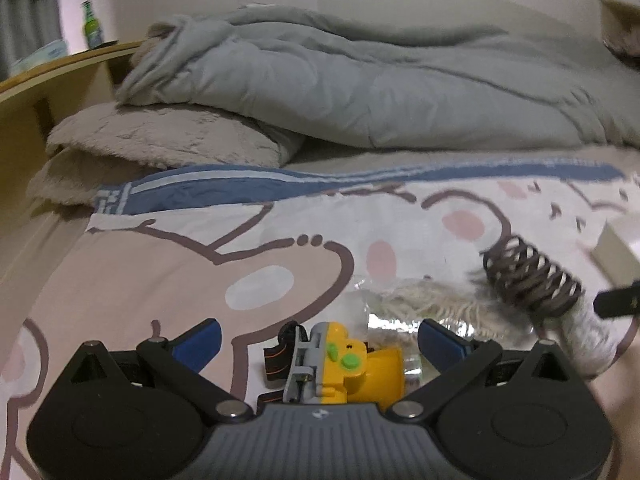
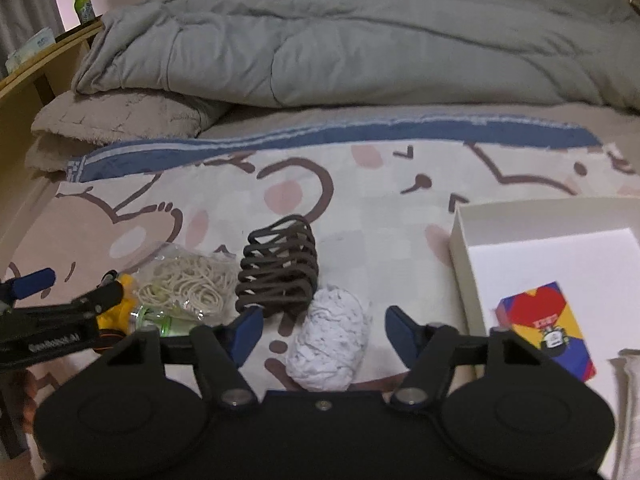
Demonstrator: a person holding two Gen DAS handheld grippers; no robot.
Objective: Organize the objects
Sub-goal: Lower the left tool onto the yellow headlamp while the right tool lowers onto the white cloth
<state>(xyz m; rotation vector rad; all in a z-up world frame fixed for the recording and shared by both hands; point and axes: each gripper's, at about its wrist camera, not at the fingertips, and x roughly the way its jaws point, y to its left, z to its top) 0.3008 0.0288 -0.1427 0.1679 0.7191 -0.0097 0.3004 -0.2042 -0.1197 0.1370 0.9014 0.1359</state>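
Jaws of my right gripper stand released around the white yarn ball, untouched; left gripper released, straddling the yellow toy on the bed.

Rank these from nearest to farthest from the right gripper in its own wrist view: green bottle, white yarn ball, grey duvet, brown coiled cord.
1. white yarn ball: between the right gripper fingers, not yet pressed.
2. brown coiled cord: just beyond, slightly left.
3. grey duvet: heaped across the bed's far side.
4. green bottle: far left, on the shelf.
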